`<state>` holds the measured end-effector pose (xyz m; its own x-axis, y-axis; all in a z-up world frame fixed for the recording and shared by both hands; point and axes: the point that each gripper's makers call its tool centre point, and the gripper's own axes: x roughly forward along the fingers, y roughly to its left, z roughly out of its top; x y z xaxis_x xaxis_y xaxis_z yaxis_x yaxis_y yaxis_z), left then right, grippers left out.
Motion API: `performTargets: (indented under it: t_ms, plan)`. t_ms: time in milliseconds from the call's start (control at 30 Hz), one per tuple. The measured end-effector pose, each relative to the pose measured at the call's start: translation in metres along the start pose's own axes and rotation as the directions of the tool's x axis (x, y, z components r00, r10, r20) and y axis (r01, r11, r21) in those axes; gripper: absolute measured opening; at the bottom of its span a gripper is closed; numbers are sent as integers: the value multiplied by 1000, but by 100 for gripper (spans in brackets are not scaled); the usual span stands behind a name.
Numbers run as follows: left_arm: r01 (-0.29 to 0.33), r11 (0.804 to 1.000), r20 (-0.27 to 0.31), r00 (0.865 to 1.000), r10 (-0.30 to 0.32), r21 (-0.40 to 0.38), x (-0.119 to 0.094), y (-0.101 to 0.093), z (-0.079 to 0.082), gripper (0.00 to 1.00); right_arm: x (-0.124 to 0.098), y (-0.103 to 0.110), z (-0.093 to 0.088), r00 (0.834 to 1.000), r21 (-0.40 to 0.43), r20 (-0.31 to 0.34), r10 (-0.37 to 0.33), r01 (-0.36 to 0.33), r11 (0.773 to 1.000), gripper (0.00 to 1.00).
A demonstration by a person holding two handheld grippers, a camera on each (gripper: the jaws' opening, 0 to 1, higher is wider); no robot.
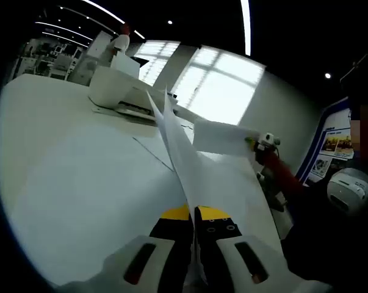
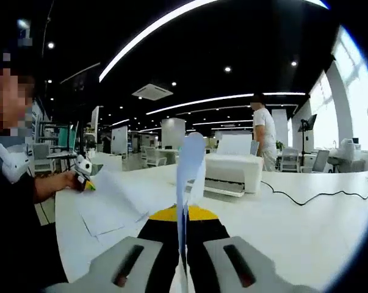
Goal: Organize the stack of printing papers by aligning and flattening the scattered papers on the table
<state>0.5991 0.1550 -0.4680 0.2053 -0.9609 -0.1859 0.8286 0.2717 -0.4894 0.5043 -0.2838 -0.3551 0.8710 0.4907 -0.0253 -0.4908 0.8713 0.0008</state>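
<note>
My left gripper [image 1: 194, 244] is shut on white printing paper [image 1: 190, 165], which rises edge-on from between the jaws and fans out over the white table [image 1: 80, 177]. My right gripper [image 2: 185, 244] is shut on a single sheet [image 2: 188, 171] that stands edge-on with a curled top. In the left gripper view the right gripper [image 1: 266, 142] comes in from the right on a red sleeve, holding its sheet [image 1: 219, 137]. In the right gripper view the left gripper [image 2: 83, 168] is at the left, with its papers [image 2: 110, 201] spread above the table [image 2: 293, 232].
A white printer [image 1: 119, 91] [image 2: 232, 168] stands further back on the table, with a black cable [image 2: 306, 195] trailing from it. A person [image 2: 263, 137] stands behind the printer. Desks and chairs fill the room beyond.
</note>
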Motion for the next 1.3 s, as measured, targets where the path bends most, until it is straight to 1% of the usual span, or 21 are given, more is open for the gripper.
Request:
performTargets:
  t_ms: [33,100,167,233,367,467,567,633,733,800,867,967,1067,1133,1200,1300]
  plan:
    - [0,1000,0,1000,0,0,0,0,0,7,1,4,4,1000,-3,9,6,-6,1000,0]
    - [1,1000,0,1000,-1,0,0,-1,0,7,4,12,15,999,-20,51,20,-19,1000,0]
    - [0,1000,0,1000,0,0,0,-1,0,7,5,22,26,993,-2,101,55,-55,999,0]
    - [0,1000,0,1000,0,-1,0,-1,0,7,6,27,32,989,0,124,79,-80,997,0]
    - [0,1000,0,1000,0,-2,0,0,0,7,15,43,30,985,7,118,126,-128,992,0]
    - [1,1000,1,1000,-1,-4,0,-1,0,7,20,55,30,979,12,120,167,-169,986,0]
    - [2,1000,1,1000,-2,-6,1,-4,-1,7,22,64,33,969,23,139,204,-210,978,0]
    - [2,1000,2,1000,-2,-7,1,-4,-1,7,25,71,34,960,34,153,236,-243,969,0]
    - [3,1000,2,1000,-3,-9,1,-4,-1,7,34,92,28,936,40,154,318,-327,944,0]
    - [4,1000,2,1000,-4,-9,1,-3,-1,7,40,101,24,927,26,153,342,-350,936,0]
    - [4,1000,2,1000,-4,-11,0,-2,0,7,46,114,21,910,27,159,382,-391,920,0]
    - [5,1000,2,1000,-5,-12,0,-1,0,7,54,125,17,891,27,170,421,-431,902,0]
    - [7,1000,2,1000,-7,-13,0,-1,0,7,64,135,10,879,43,162,448,-460,887,0]
    - [7,1000,2,1000,-7,-13,0,-1,0,7,68,138,7,870,65,163,465,-479,875,0]
    - [8,1000,1,1000,-8,-14,0,-1,0,7,71,140,4,868,71,160,470,-485,872,0]
    - [8,1000,1,1000,-8,-13,0,-1,0,7,78,145,-3,855,78,155,495,-510,857,0]
